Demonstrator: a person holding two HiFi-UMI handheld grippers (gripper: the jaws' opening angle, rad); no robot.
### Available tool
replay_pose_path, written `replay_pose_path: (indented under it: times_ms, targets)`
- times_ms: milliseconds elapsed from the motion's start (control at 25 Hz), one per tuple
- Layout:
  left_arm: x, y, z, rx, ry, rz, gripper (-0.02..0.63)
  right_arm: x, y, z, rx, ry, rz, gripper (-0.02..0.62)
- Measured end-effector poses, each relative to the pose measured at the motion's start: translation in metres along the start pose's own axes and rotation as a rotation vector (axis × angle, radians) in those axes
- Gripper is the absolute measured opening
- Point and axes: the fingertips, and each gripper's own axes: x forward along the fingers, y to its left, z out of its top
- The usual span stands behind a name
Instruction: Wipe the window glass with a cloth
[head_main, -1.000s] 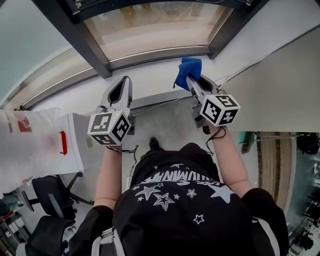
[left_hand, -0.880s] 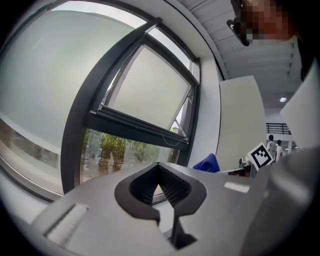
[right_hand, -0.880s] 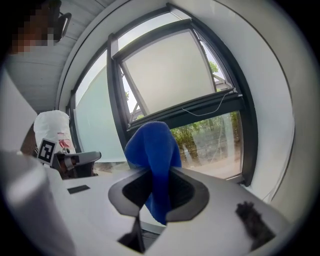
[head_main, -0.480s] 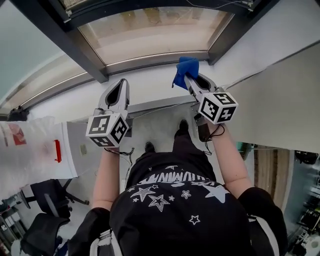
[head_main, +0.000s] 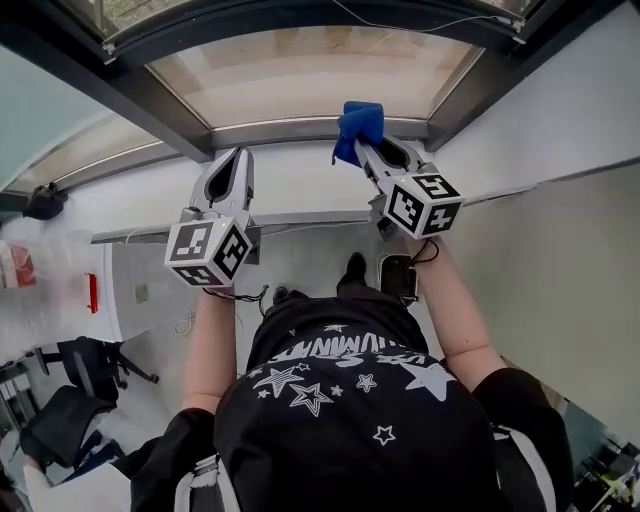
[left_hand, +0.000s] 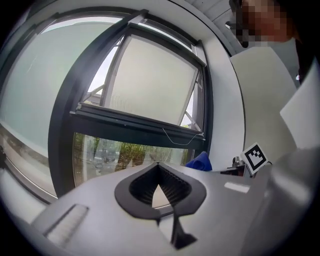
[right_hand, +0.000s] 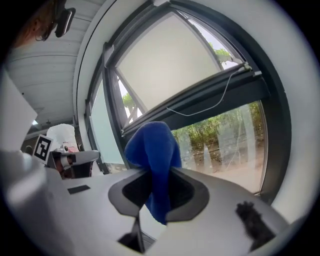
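While my right tongs (head_main: 372, 152) pinch the blue cloth (head_main: 359, 122), the window glass (head_main: 310, 70) sits just ahead at twelve o'clock. My left tongs (head_main: 229, 165), closed and empty, hang at the cloth's nine o'clock.

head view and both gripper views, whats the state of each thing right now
left gripper: fingers shut, nothing between them
right gripper: fingers shut on the blue cloth
blue cloth: bunched, pinched in the right gripper, its top standing above the fingers
window glass: the cloth looks short of it, not yet touching
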Motion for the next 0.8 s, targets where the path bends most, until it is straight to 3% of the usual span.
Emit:
replay_pose_path:
  times_ms: [200, 320, 560, 800]
  targets:
    - [0.036, -0.032, -0.006, 0.045, 0.024, 0.045, 0.008, 0.006, -0.044, 0.003, 0.023, -0.001, 0.010, 0.074]
    - [0.037, -0.033, -0.013, 0.043, 0.037, 0.041, 0.009, 0.020, -0.042, 0.003, 0.031, -0.001, 0.041, 0.072]
    - [0.030, 0.020, -0.022, -0.005, 0.046, 0.115, 0.008, 0.060, -0.018, -0.008, -0.011, 0.062, 0.089, 0.072]
    - [0.026, 0.094, -0.017, -0.023, 0.044, 0.122, 0.008, 0.119, 0.023, -0.016, -0.054, 0.114, 0.087, 0.072]
